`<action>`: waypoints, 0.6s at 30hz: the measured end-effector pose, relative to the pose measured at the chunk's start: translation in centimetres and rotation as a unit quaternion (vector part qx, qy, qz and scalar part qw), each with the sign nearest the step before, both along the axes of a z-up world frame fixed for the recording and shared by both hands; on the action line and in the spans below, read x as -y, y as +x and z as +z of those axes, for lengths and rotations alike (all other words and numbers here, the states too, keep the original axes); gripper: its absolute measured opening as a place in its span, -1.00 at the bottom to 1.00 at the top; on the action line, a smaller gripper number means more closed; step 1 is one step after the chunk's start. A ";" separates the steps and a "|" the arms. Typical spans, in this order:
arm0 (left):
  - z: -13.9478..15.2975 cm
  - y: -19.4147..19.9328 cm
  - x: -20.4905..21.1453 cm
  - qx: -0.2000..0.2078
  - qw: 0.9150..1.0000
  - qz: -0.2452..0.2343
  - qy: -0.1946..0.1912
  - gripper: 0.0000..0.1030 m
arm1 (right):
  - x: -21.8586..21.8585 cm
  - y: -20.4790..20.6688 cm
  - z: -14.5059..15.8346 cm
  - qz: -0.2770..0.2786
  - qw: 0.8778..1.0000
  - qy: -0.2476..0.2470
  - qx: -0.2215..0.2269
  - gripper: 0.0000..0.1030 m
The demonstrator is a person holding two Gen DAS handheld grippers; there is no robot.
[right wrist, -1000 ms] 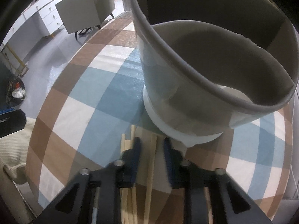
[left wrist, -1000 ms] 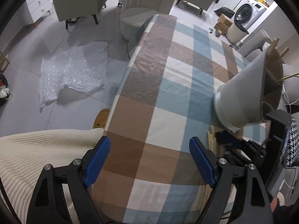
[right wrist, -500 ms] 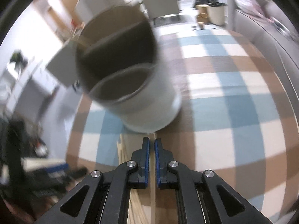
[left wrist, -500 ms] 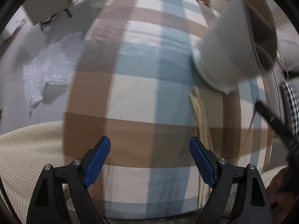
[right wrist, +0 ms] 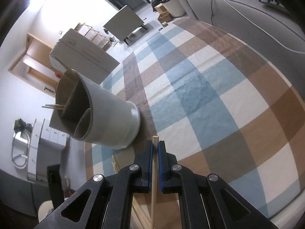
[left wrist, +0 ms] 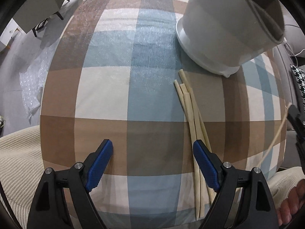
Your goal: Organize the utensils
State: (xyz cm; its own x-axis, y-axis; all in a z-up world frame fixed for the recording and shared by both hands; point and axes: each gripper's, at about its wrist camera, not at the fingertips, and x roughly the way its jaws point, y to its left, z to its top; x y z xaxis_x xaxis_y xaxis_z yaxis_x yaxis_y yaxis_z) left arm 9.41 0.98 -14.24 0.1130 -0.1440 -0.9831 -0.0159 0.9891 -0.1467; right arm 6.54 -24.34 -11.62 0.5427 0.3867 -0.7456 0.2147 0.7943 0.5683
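The chopstick [right wrist: 154, 164] you carried sat clamped between the blue pads of your right hand-held gripper [right wrist: 154, 152], its squared tip poking just past the fingertips and its shaft running back under the gripper body. In the left view the same stick [left wrist: 276, 139] showed as a thin pale line at the far right edge, held up off the table. It pointed toward the foot of the holder [right wrist: 106, 118], near it but not touching.

The holder, a grey round tub with inner dividers, stood on the table [right wrist: 219, 99]; a few chopsticks [right wrist: 54, 106] already stuck out of its compartments, though which compartment each was in could not be told. In the left view the holder [left wrist: 225, 22] stood at the upper right.

Just below its base, a loose bundle of chopsticks [left wrist: 192, 114] lay flat on the checked cloth, side by side and partly overlapping, running toward you. Your left hand-held gripper [left wrist: 152, 162] hung over the table with its jaws wide apart and nothing between them; its right finger [left wrist: 205, 164] sat over the bundle's near ends. Whether it touched them could not be told.

Your cream ribbed sleeve [left wrist: 17, 164] showed at the lower left.
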 end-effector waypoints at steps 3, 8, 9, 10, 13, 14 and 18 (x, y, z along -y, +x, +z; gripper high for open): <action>0.0 0.1 0.8 0.002 1.000 -0.006 0.011 0.61 | 0.1 -0.3 0.5 0.006 1.000 -0.001 0.011 -0.91; 0.0 -0.1 1.3 0.010 1.000 -0.010 0.021 0.61 | 0.5 -0.6 0.5 0.008 1.000 -0.005 0.014 -0.91; 0.0 -0.3 2.0 0.011 1.000 -0.010 0.023 0.61 | 0.6 -0.6 0.5 0.008 1.000 -0.006 0.015 -0.91; 0.0 -0.4 2.2 0.010 1.000 -0.010 0.024 0.61 | 0.8 -0.6 0.5 0.007 1.000 -0.004 0.017 -0.91; -0.2 -0.4 3.0 0.012 0.999 -0.021 0.038 0.61 | 1.0 -0.8 0.7 0.004 1.000 0.001 0.020 -0.91; -0.3 -0.5 3.3 0.012 0.999 -0.025 0.047 0.61 | 1.1 -0.9 0.7 0.004 1.000 0.004 0.021 -0.91; 0.1 -0.2 3.8 0.019 0.998 -0.025 0.062 0.58 | 1.4 -1.1 1.0 0.003 1.000 0.009 0.025 -0.91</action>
State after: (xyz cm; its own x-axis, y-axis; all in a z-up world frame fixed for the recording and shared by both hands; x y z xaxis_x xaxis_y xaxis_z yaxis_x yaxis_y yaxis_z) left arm 9.21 -2.79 -14.16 0.1462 -0.0280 -0.9889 0.0372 0.9990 -0.0228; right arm 5.41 -25.73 -10.61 0.5771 0.4025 -0.7106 0.1813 0.7853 0.5920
